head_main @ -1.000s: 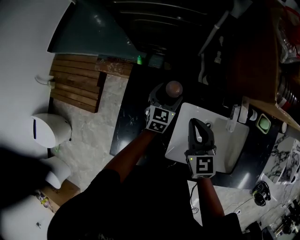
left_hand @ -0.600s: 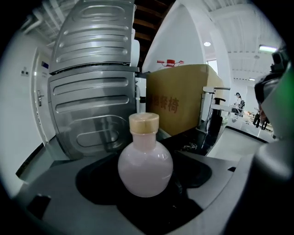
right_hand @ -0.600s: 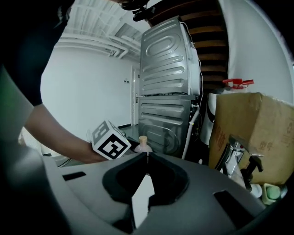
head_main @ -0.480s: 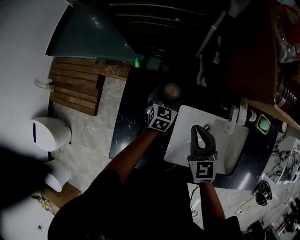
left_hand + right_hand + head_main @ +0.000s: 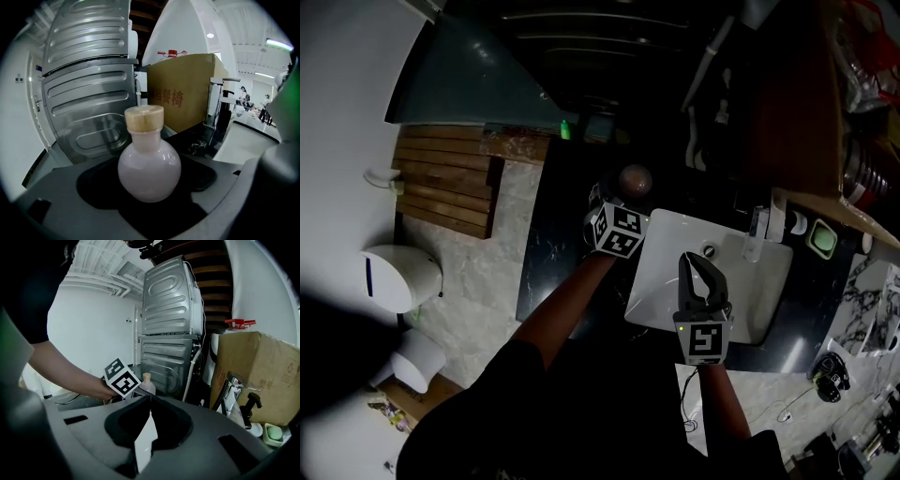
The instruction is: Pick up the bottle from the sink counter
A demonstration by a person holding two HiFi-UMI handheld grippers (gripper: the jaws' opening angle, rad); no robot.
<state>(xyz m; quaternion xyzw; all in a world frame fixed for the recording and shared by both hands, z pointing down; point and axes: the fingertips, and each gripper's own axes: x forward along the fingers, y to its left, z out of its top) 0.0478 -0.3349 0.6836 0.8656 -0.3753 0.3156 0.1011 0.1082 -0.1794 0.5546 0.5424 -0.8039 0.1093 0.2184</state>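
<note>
We've got the left claw [image 5: 621, 199] spread around the round pink bottle [image 5: 149, 164], standing on the dark desk [image 5: 553, 244] at its 12 o'clock, seemingly untouched. Next: squeeze, lift; right claw [image 5: 150, 399] closed, empty.

This is a washroom corner set up inside a large hall. A white sink basin [image 5: 661, 267] with a chrome faucet [image 5: 761, 223] sits in a black stone desk [image 5: 546, 262]. Beyond it stand a cardboard box [image 5: 187, 93] and a bright open floor under ceiling lights [image 5: 277, 44].

Bottle [image 5: 149, 161] between parted left tongs [image 5: 148, 180] — gaps either side, steel appliance [image 5: 86, 93] and cardboard box [image 5: 187, 96] behind
</note>
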